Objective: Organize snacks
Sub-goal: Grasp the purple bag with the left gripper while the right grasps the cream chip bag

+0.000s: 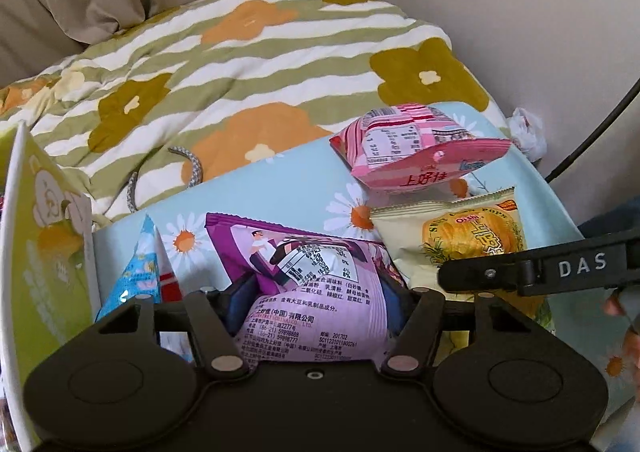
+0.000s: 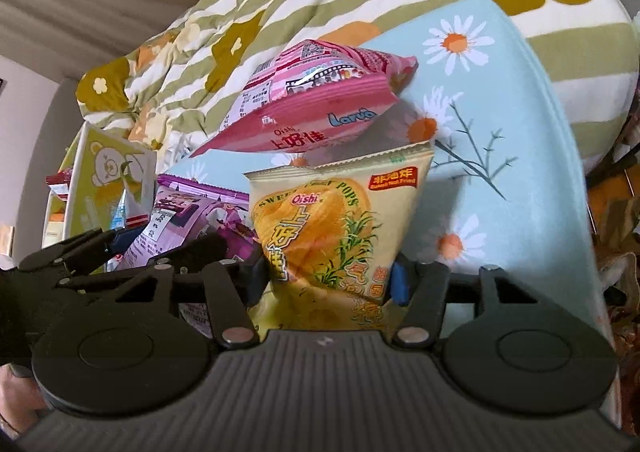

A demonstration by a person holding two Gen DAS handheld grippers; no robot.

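Jaws, both pairs, closed on stock: my left gripper [image 1: 316, 316] pinches the purple snack bag [image 1: 316, 292] across its lower body, low centre of the left view; my right gripper [image 2: 328, 280] pinches the yellow corn-pops bag [image 2: 340, 236] near its bottom, low centre of the right view.

Item, unheld: pink snack bag [image 2: 312, 108], upper centre of the right view, lying tilted on the pale blue daisy cloth [image 2: 520, 156], just beyond the yellow bag's top seam; whether the two touch I cannot tell.

Item, likely destination: green bear-print box [image 1: 44, 236], far left edge of the left view, upright, red packs showing behind it in the right view.

Handling, my judgement: both bags are air-filled and will slip or crush, so I should keep the squeeze light, lift each straight clear of its neighbours, and move one at a time, since my two grippers sit close together.

Backdrop: striped floral quilt [image 1: 240, 64], upper frame.
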